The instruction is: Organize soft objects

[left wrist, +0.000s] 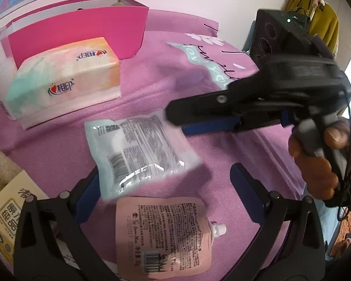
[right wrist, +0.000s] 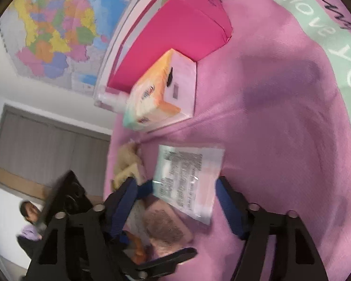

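Observation:
A pale teal-and-pink printed packet (left wrist: 138, 152) (right wrist: 187, 178) hangs blurred just above the pink bedsheet (left wrist: 187, 70). It sits between the fingers of my right gripper (right wrist: 175, 180), which is shut on it. In the left wrist view that gripper (left wrist: 175, 121) reaches in from the right, meeting the packet's upper right corner. My left gripper (left wrist: 165, 168) stands wide open low over the sheet. A pink spout pouch (left wrist: 161, 236) (right wrist: 166, 224) lies flat between its fingers, untouched. The packet's lower corner overlaps the left finger's blue pad.
A pastel tissue pack (left wrist: 65, 79) (right wrist: 159, 93) lies in front of an open magenta box (left wrist: 82, 32) (right wrist: 175, 39). A beige plush (left wrist: 0, 164) (right wrist: 126, 161) and a yellow paper pack (left wrist: 7, 210) sit at the left. A hand (left wrist: 316, 164) holds the right gripper.

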Demonstrator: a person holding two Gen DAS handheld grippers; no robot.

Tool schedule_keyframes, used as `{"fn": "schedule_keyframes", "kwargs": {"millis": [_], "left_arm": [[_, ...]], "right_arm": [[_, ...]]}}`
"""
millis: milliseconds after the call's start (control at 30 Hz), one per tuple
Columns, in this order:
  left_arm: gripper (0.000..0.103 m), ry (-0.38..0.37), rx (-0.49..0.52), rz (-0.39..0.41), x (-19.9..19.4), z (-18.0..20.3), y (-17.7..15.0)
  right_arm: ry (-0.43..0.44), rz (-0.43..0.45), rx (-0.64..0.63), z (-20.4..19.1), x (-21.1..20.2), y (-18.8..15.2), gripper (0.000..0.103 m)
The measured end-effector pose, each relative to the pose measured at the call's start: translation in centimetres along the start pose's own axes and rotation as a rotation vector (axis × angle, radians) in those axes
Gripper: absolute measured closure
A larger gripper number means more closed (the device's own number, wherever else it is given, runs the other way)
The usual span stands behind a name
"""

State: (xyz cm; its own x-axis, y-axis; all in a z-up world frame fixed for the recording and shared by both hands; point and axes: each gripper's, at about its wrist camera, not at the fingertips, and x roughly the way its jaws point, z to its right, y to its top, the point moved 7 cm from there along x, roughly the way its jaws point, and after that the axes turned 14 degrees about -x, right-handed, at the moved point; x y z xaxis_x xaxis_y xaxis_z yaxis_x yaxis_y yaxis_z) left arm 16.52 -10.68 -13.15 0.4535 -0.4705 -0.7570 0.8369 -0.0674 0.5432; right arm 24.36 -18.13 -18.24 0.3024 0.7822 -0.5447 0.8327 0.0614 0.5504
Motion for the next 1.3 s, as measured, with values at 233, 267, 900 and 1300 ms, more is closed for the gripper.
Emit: {"fn": "schedule_keyframes", "kwargs": {"millis": [233,267,900,1300], "left_arm": [[0.001,-0.009,-0.009,0.005,0.1,-0.1,0.1],[0.001,-0.007,-0.008,0.005,0.0,-0.1,0.1],[0.001,0.020,-0.039,-0.037,-0.8,-2.0,1.3],[0.001,-0.137,-0.102,-0.068,-0.4,-1.3,1.5]], "right_arm": [[-0.109,0.011,-0.064,0.7,-0.5,1.4,0.033],[-0.109,0.002,-0.068,0.3,-0.2,1.6,0.026],[-0.066,-0.001,-0.032,0.5,-0.9,1.7,0.024],[0.003,-0.029,-0.040,-0.6,0.5,0.8,0.024]]}}
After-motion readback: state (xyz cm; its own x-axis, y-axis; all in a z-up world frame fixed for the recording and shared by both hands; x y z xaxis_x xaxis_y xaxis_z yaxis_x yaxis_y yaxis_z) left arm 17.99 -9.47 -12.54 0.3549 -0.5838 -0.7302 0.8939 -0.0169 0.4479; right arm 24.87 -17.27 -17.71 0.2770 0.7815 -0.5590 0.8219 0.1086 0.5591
